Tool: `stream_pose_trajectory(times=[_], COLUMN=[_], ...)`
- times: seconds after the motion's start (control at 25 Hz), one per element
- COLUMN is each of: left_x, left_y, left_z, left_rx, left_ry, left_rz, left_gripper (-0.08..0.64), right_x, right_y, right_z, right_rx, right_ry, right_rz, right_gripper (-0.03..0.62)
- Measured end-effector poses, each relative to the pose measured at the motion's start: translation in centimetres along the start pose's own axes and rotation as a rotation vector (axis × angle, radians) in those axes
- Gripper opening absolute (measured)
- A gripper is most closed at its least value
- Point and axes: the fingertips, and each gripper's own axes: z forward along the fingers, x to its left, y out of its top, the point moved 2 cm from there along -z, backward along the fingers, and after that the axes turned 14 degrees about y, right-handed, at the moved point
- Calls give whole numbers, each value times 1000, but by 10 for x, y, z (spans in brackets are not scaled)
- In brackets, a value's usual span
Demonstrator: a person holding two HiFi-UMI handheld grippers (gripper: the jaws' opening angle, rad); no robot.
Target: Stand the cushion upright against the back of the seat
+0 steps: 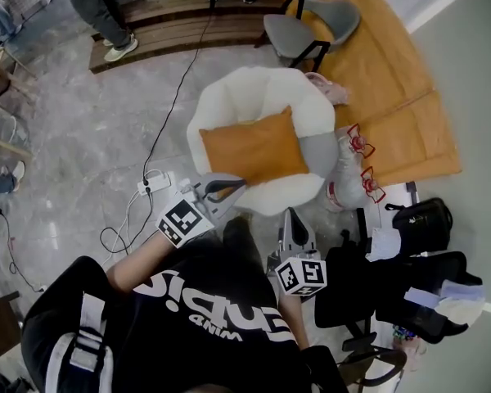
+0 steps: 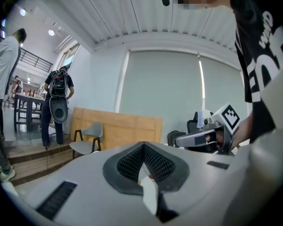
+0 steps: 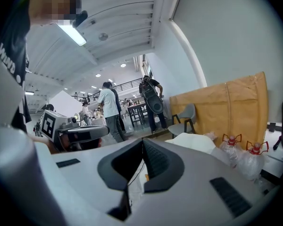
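The white seat (image 1: 262,88) is sitting mid-frame; the orange cushion (image 1: 252,147) is lying flat on it, not yet upright; it is looking soft, light and floppy, so you are likely needing a corner pinch; your left gripper (image 1: 233,187) is hovering by its lower-left corner, your right gripper (image 1: 290,214) lower in the frame, beneath the seat; both are clenched, empty.

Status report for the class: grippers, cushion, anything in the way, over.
Left gripper shut, empty, at cushion edge; right gripper shut, short of seat. Cushion flat, not upright. Nothing on it.
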Motion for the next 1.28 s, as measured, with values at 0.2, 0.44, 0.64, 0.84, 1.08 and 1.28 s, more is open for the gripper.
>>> stream_pose_trajectory(times=[0.2,0.44,0.64,0.84,1.08,1.28], left_x=[5,13,18,20,39,58], left_y=[6,11,14,19,12,7], left_z=[26,65,112,161,186,197], left_rx=[10,25,45,67,109,138], left_ry=[14,41,49,51,105,96], left_rz=[7,2,3,37,31,29], left_gripper=[8,8,8,8,8,8], right_x=[-26,-64,-109,-161,-185,-189], right_y=[13,21,30,38,38,44], right_z=[10,22,30,42,68,97], right_rx=[-10,0,8,15,41,33], right_ry=[12,26,28,35,65,62], right_rz=[-1,14,33,44,56,51], right_gripper=[21,20,20,20,20,20])
